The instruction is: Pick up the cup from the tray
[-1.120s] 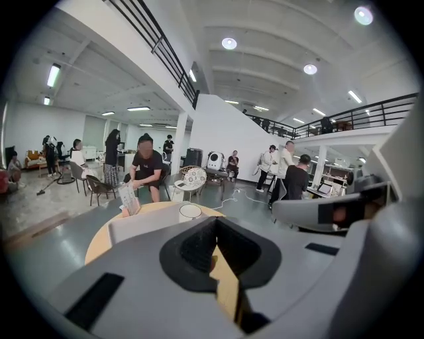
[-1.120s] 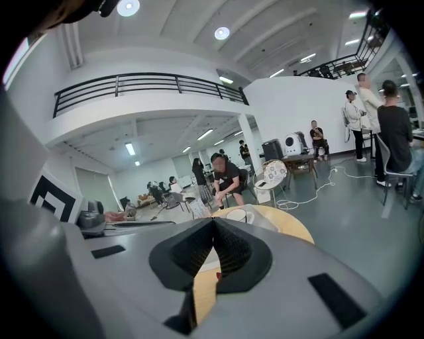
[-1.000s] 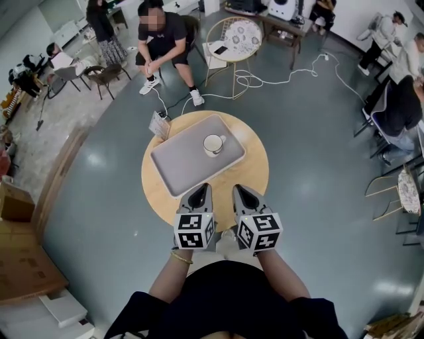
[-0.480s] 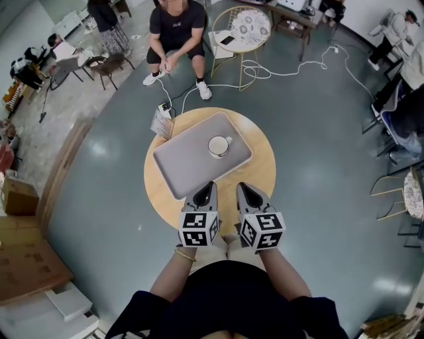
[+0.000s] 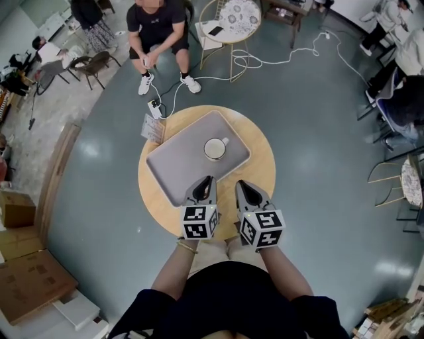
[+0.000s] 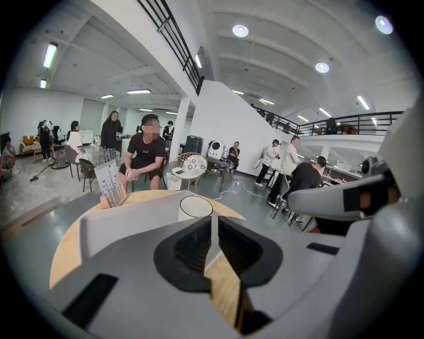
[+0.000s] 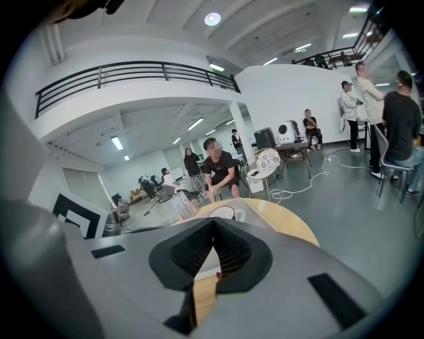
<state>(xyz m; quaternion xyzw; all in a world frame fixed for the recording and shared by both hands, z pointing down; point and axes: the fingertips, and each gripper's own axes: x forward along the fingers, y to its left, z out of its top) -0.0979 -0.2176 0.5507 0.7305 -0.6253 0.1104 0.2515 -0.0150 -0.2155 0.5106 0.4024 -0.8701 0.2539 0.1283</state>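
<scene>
A white cup with its handle to the right stands upright on the grey tray, which lies on the round wooden table. In the left gripper view the cup shows beyond the jaws, and in the right gripper view the cup sits straight ahead. My left gripper hovers over the tray's near edge, jaws shut with nothing in them. My right gripper is beside it over the bare table, jaws shut and empty. Both are short of the cup.
A small card stand sits at the table's far left edge. A seated person is behind the table, beside a small round side table. White cables trail on the floor. More people and chairs are at the right.
The view has shifted, so the table and tray now lie slightly nearer the grippers. Both grippers have edged forward toward the tray; their jaws stay shut.
</scene>
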